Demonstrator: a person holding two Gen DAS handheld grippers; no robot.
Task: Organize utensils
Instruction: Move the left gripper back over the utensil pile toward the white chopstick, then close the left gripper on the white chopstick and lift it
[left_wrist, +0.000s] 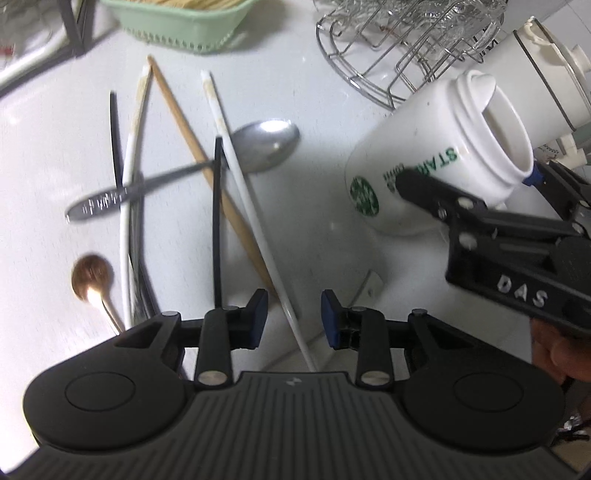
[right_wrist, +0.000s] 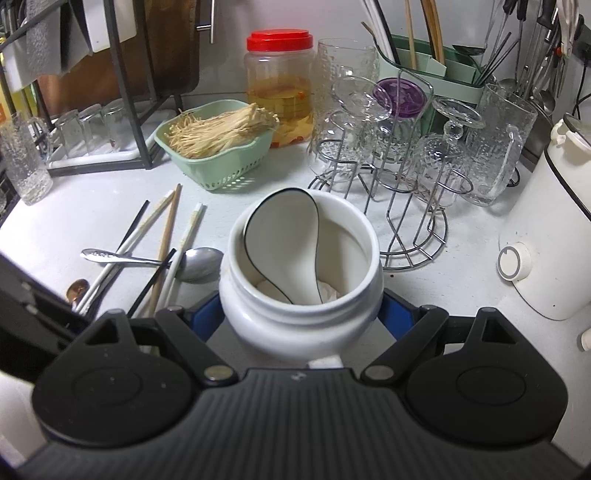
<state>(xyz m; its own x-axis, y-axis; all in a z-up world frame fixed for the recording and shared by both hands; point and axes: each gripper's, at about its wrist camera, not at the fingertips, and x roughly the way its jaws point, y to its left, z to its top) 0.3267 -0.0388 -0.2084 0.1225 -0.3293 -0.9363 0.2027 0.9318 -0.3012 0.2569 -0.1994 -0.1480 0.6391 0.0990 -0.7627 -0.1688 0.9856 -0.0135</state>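
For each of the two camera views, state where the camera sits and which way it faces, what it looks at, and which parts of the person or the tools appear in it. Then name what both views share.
Left wrist: sits on the left gripper, facing steeply down at scattered chopsticks; the right gripper and a hand show.
Right wrist: sits on the right gripper, facing down and forward over the white jar it clamps, a ceramic spoon inside.
Shared: jar, metal spoon, green basket.

White chopstick (left_wrist: 258, 236) between tool (left_wrist: 294, 317) pads
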